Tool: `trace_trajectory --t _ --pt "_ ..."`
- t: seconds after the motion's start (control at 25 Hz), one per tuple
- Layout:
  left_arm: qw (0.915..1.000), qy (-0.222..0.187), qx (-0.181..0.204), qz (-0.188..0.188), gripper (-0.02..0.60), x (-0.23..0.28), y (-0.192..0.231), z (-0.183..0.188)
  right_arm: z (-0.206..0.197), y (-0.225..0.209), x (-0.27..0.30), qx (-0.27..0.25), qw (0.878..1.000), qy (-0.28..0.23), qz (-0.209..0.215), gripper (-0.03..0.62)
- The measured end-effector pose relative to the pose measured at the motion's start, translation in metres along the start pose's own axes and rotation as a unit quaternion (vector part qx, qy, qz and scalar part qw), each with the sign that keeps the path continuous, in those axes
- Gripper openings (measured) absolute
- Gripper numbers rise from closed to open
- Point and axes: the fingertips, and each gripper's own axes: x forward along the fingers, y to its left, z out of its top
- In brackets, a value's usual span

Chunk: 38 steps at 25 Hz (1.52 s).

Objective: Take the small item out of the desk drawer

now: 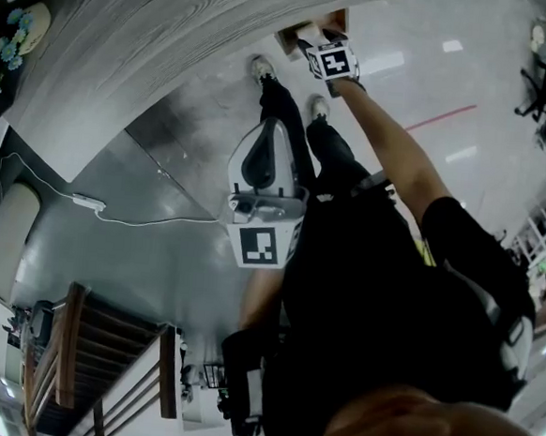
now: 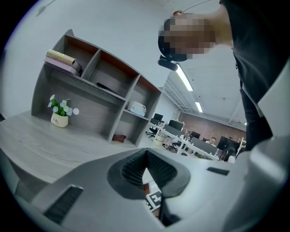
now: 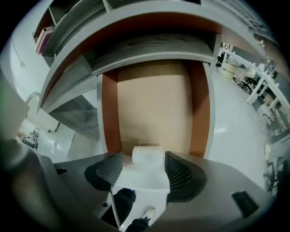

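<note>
The desk drawer (image 3: 154, 104) is pulled open, with a bare tan floor and brown side walls. A small white roll-shaped item (image 3: 147, 155) lies on the drawer's pale front rim. My right gripper (image 3: 144, 168) stands wide open around it, with the item between the ribbed pads (image 3: 111, 170) and a gap at its left side. In the head view this gripper (image 1: 317, 39) reaches to the drawer (image 1: 291, 43) under the desk edge. My left gripper (image 1: 272, 132) hangs lower, away from the drawer. Its tips (image 2: 146, 154) meet with nothing between them.
The grey wood desk top (image 1: 126, 50) runs across the upper left. On it stand a shelf unit (image 2: 90, 90) and a flower pot (image 2: 59, 118). The person's shoes (image 1: 261, 68) are on the shiny floor below the drawer, and a white cable (image 1: 113, 214) trails to the left.
</note>
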Motion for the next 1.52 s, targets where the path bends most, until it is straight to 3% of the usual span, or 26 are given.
trace_trajectory --t 0.12,0.24,0.4,0.6,0.76,1.12,1.52 --pt "1.0000 -0.003 -0.005 0.005 -0.003 0.001 0.003 -0.002 -0.006 -0.003 0.011 -0.013 1.000 0.021 -0.012 0.272" --pt "0.9999 -0.001 -0.008 0.008 -0.003 0.001 0.006 -0.005 -0.015 0.015 0.017 0.005 0.999 0.048 0.021 0.272" --pt "0.9998 0.003 -0.012 0.014 -0.003 0.001 0.012 -0.009 -0.027 0.016 0.026 0.001 0.996 0.091 0.016 0.272" --pt "0.9996 0.009 -0.018 0.019 -0.003 0.002 0.019 -0.015 -0.023 0.008 0.034 -0.025 0.995 0.100 -0.010 0.270" --pt "0.9995 0.006 -0.021 0.022 -0.003 0.001 0.017 -0.015 -0.024 0.007 0.035 -0.032 0.993 0.109 -0.005 0.264" --pt "0.9995 -0.008 -0.016 0.025 -0.003 -0.006 0.004 -0.011 -0.019 0.008 0.017 -0.035 0.997 0.076 -0.001 0.256" --pt "0.9992 -0.035 0.008 0.020 -0.003 -0.030 -0.036 0.005 -0.010 0.021 -0.050 -0.030 0.999 0.010 0.027 0.255"
